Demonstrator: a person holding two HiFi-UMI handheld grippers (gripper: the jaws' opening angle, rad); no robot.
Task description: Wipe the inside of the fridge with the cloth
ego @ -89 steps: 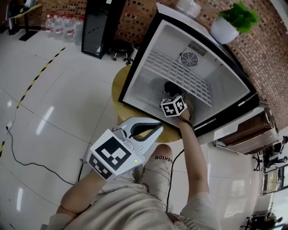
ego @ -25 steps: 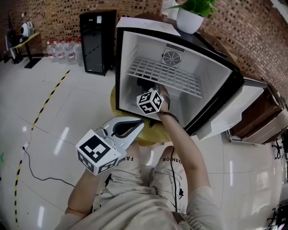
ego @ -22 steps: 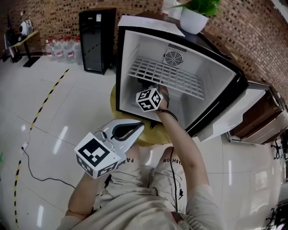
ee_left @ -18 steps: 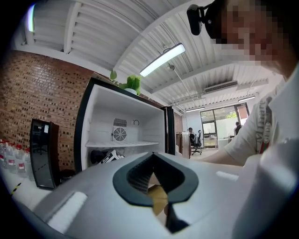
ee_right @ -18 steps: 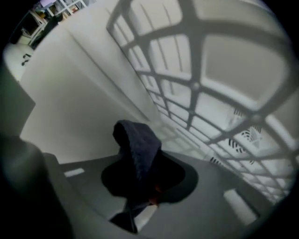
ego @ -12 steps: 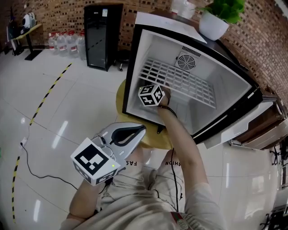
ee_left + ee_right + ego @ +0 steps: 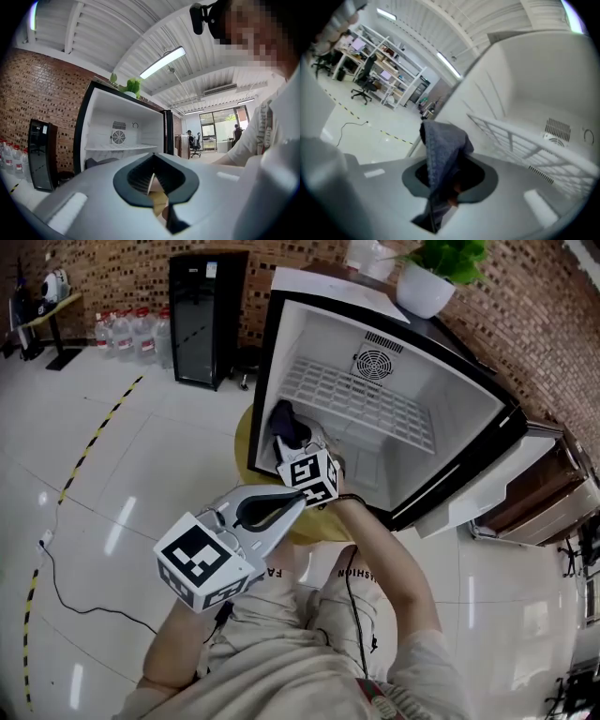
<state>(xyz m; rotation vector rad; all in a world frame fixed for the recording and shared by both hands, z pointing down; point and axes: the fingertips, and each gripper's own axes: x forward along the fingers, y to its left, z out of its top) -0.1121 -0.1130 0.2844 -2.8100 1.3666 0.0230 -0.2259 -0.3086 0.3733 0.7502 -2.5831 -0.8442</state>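
Well, the cloth sits bunched and dark at the front left of the fridge's inside, below the wire shelf and close to the left wall; whether it is pressing on that wall I cannot tell. My right claw is clamped on it. In the right gripper view the jaws are nearly together, with the cloth rising from between them in a loose fold and a tail hanging down in front. Around it, the fridge stands open on a round yellow surface, with its fan on the back wall and a potted plant on top. My left claw hangs outside, just in front of the fridge's lower edge. Its jaws are closed on nothing, and it takes no part in the wiping. As I judge it, the wipe is under way along the left side, and the weak spot is my grip. Only a pinch of cloth is caught and the rest flops free, so a hard drag along the liner could pull it out of the jaws. The loose fold could also catch in the shelf's wires if I lift too high. If the fold slides aside, bare claw rather than cloth would scrape the wall. With my wrist this near the frame, a wide sweep could knock the edge.
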